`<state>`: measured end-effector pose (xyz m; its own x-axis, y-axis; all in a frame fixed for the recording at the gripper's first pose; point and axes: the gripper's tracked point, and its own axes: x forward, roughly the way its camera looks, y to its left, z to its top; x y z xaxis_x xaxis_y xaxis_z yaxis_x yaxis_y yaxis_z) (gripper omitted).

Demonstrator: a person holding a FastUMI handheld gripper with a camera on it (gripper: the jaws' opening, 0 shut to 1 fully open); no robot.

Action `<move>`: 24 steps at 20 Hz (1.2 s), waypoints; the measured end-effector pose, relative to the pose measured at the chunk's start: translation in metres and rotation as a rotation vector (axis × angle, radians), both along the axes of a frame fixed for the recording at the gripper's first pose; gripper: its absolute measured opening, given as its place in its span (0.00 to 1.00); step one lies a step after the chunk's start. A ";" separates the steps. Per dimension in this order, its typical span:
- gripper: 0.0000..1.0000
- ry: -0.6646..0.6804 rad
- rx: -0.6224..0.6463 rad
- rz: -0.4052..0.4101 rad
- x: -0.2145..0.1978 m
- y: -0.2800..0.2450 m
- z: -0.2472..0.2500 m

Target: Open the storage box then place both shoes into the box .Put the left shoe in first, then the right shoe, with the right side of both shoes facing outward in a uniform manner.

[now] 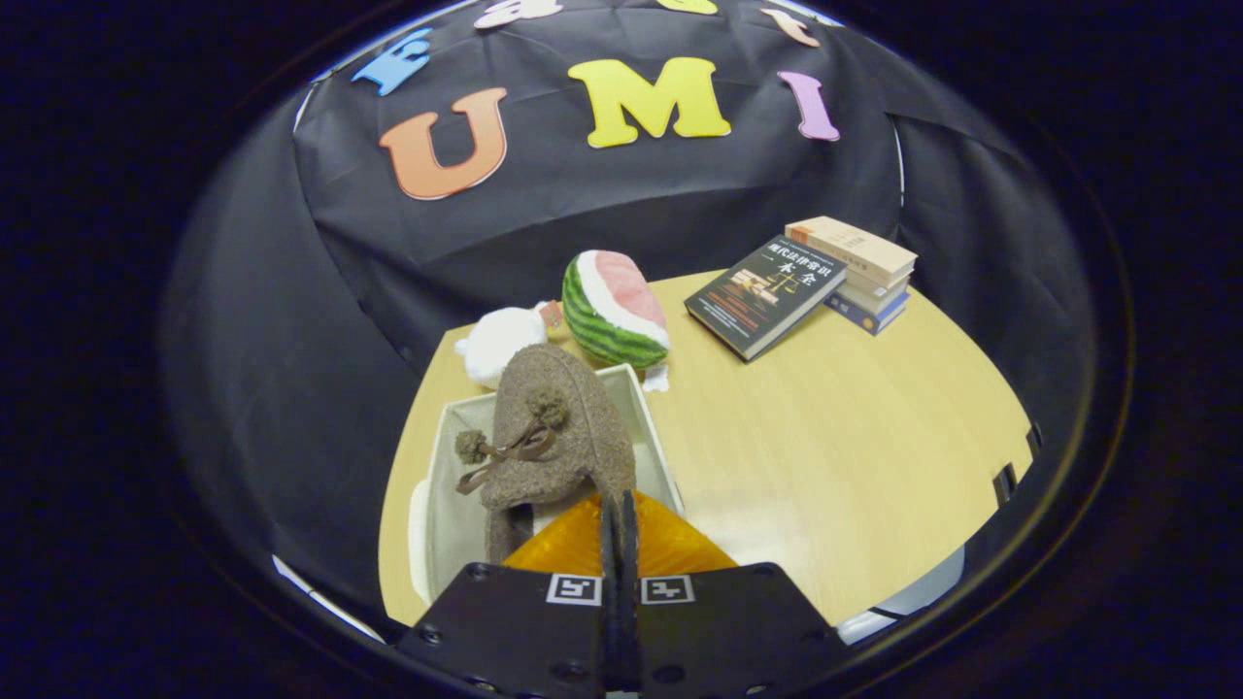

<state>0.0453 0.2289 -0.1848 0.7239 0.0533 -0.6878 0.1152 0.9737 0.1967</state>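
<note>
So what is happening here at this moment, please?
A person's hand-held gripper is shut on a brown fuzzy shoe with a bow and pompoms, holding it over the open white storage box on the wooden table. Whether another shoe already lies inside I cannot tell. Beyond the box lie a white plush toy and a watermelon plush, and further off a stack of books.

Black cloth wall (680, 194) behind a pale wooden table (835, 437); dim booth, soft glare on wood
</note>
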 end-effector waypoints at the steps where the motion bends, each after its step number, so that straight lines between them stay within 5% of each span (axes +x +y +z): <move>1: 0.00 0.009 -0.012 -0.006 0.000 -0.001 -0.005; 6: 0.02 0.041 -0.019 -0.028 -0.002 -0.001 -0.022; 11: 0.16 0.000 -0.029 -0.004 0.006 0.003 -0.016; 13: 0.31 -0.028 -0.024 0.013 0.008 0.005 -0.007; 17: 0.77 -0.118 -0.067 0.059 0.011 -0.006 0.021; 24: 0.97 -0.302 -0.130 0.074 0.004 -0.051 0.091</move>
